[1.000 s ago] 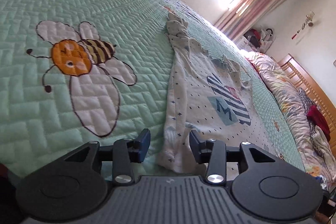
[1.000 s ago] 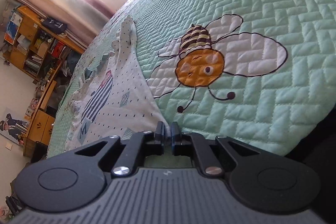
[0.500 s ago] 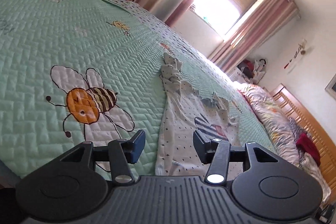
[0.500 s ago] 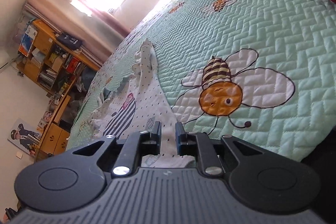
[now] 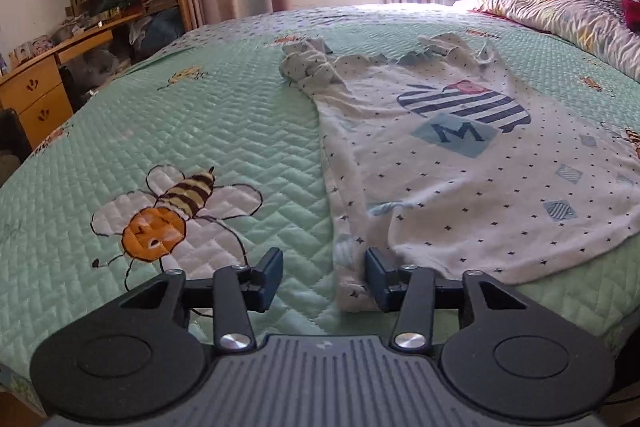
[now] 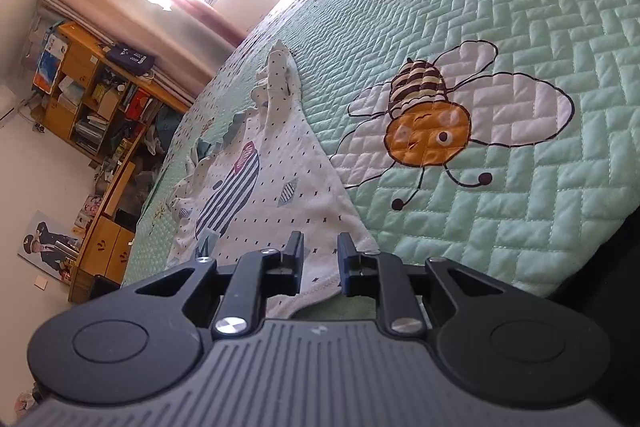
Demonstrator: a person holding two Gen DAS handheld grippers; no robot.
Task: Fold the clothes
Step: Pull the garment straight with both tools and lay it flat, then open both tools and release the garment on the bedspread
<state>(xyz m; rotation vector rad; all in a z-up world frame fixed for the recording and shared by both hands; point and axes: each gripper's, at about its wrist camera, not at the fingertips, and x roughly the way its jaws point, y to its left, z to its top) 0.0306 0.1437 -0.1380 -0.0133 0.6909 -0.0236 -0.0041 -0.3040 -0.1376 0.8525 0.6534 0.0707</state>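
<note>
Barely underway here: the white dotted top (image 5: 460,187) lies spread flat and unfolded on the green bed quilt (image 5: 200,115), left tongs (image 5: 324,277) and right tongs (image 6: 319,259) both apart at its near hem, every fold apparently to come.

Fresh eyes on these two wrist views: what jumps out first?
The white dotted shirt with a striped figure and a letter M lies spread on the green quilt, its sleeves bunched at the far end. Big stitched bees flank it, one on the shirt's left side, another on its right. The left gripper and right gripper sit open at the near hem corners.
</note>
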